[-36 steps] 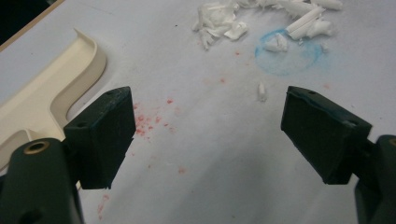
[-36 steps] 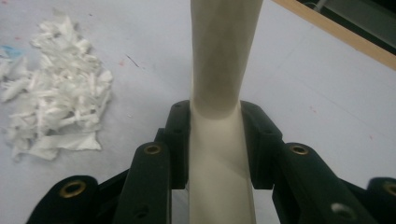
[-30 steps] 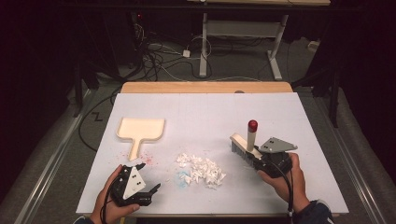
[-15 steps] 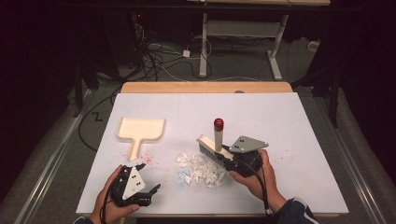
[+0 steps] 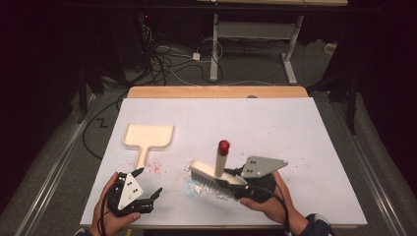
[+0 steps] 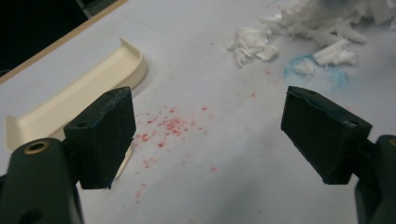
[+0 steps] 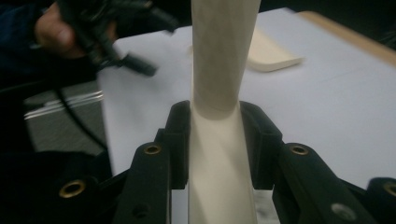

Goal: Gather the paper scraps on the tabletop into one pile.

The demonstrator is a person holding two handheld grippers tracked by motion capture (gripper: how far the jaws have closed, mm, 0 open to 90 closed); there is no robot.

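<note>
Your right gripper [image 5: 231,179] had its fingers [image 7: 180,140] clamped narrow on the cream handle of the hand brush [image 5: 216,173]. In the right gripper view the handle ran straight up between the two pads, pinched on both sides. In the high view the brush sat near the front edge of the tabletop [image 5: 295,128], bristles down on the white sheet, head pointing left and slightly far, and the red-tipped handle end stuck up. Bristles were in among the white paper scraps [image 5: 201,187]; touching, as far as I could tell.

Your left gripper [image 5: 142,194] was low at the near left, fingers [image 6: 105,135] wide apart with nothing between them, hovering over the red speckles [image 6: 168,128] on the sheet. The left gripper view had the scraps off to the far right of the fingers and the dustpan's [image 5: 147,137] rim at the far left.

Key relation: the dustpan lay left and far of the brush, pan mouth facing far, its short handle pointing near, toward your left gripper. So the pan's long axis ran near to far and the brush head lay roughly crosswise to it. The left hand was clearly the nearer one to that handle; the right was well apart from it and busy. Judged next move: left fingers take the pan handle, then you sweep the scraps leftward into it.
</note>
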